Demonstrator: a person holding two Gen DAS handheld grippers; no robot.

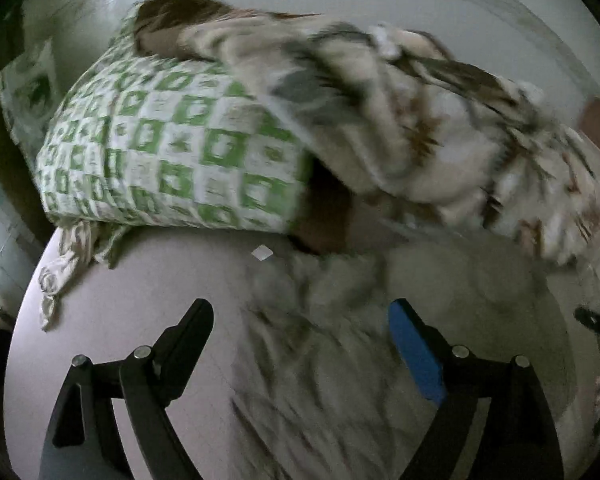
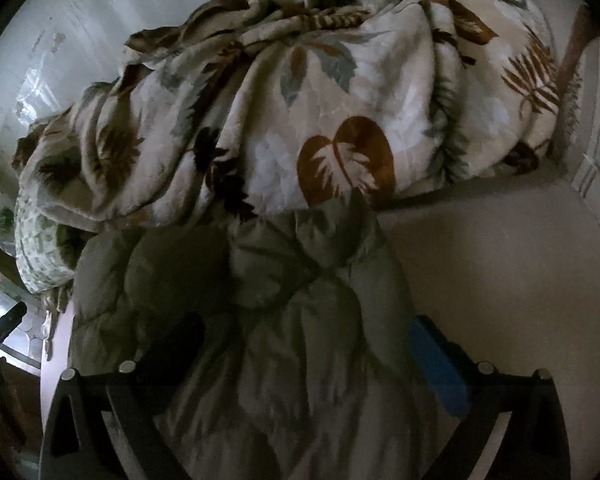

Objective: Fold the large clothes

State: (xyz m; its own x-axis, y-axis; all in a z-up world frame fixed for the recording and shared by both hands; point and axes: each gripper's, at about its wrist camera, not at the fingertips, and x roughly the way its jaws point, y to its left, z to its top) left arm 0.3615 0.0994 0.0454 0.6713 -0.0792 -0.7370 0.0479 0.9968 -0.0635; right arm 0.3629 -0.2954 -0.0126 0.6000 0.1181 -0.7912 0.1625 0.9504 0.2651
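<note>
A pale garment with a faint leaf print [image 1: 324, 360] lies crumpled on the light table [image 1: 148, 288], shaded grey. My left gripper [image 1: 300, 320] hangs above it with jaws wide apart and nothing pressed between the pads. In the right wrist view the same garment [image 2: 284, 320] spreads below my right gripper [image 2: 304, 332], whose jaws also stand wide, clear of the cloth. Behind it a cream blanket with brown and grey leaves [image 2: 300, 120] is heaped up; it also shows as the leaf blanket [image 1: 420, 120] at upper right.
A green-and-white checked pillow [image 1: 172, 152] sits at the table's far left, partly under the leaf blanket. A small white tag [image 1: 262, 253] lies on the table. The other gripper's tip [image 1: 596, 324] shows at the right edge. Bare table [image 2: 500, 264] lies right of the garment.
</note>
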